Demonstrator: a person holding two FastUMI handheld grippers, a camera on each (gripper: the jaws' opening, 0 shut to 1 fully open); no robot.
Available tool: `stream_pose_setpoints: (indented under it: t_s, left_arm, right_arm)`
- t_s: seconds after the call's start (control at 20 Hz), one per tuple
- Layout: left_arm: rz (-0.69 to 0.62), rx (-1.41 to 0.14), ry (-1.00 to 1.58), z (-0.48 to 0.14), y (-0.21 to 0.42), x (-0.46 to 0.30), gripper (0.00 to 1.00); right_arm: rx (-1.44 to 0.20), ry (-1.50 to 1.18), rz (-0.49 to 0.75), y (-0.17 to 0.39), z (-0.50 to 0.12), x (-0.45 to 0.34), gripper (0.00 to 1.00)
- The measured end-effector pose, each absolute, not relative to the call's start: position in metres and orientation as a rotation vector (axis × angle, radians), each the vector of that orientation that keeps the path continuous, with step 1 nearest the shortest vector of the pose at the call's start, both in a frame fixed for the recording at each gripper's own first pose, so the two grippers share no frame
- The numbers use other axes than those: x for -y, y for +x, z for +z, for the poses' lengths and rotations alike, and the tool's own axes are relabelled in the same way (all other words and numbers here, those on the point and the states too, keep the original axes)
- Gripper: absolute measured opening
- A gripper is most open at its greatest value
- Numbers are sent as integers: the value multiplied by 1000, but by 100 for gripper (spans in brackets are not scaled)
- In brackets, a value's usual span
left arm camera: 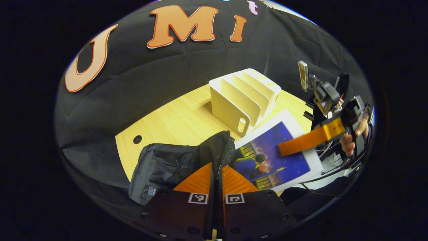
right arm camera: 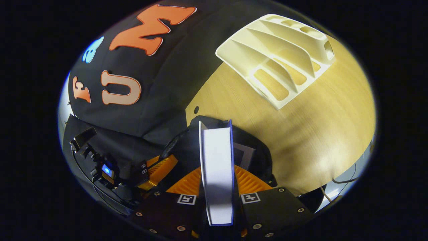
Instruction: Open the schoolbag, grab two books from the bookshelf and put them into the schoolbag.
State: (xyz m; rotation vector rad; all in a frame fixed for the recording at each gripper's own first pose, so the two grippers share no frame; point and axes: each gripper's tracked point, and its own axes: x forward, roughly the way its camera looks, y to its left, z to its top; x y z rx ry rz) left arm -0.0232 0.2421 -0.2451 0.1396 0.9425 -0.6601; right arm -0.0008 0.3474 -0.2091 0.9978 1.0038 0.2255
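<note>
1. My left tool (left arm camera: 217,174): low and nearest in the left gripper view, clenched on the black schoolbag's (left arm camera: 167,167) zippered edge, both fingers (left arm camera: 197,182) pressed to the fabric, lifting that flap upright. The fabric hides the fingertips.

2. My right tool (right arm camera: 217,177): clamped on a book (right arm camera: 216,174) seen edge-on in the right gripper view, white page block between blue covers, standing over the bag's dark opening. The book's lower end runs out of sight between the fingers; I cannot tell whether its far end has entered the bag.

3. Same book (left arm camera: 279,155) in the left gripper view: blue illustrated cover with white border, tilted beside the raised flap, one finger (left arm camera: 311,137) of my right tool lying flat across it. A hand (left arm camera: 354,137) grips that tool at the right edge, partly cut off.

4. Schoolbag body: slumped on the wooden tabletop (left arm camera: 174,120), near edge cropped by my tool.

5. Bookshelf (left arm camera: 244,98): cream, 4 slots visible, standing farther back on the tabletop, well apart from the bag. No books visible in the slots.

6. Left tool (right arm camera: 157,170) in the right gripper view: at the bag's left rim, partly hidden.
</note>
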Motion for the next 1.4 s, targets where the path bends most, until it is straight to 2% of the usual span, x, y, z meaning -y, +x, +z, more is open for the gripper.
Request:
stream_pose_setpoints:
  t_s: [0.45, 1.05, 1.25, 1.4]
  left_arm:
    - [-650, -944, 117, -236, -21, -216, 5]
    - [-680, -937, 166, -235, -25, -197, 5]
    - [-681, -939, 172, -237, -28, -195, 5]
    - [-677, -946, 136, -239, -27, -200, 5]
  right_arm:
    - [-930, 1199, 211, 17, -247, -382, 34]
    - [-908, 1256, 275, 40, -276, -437, 34]
    - [-917, 1278, 295, 50, -286, -450, 34]
    - [-998, 1273, 312, 47, -288, -457, 36]
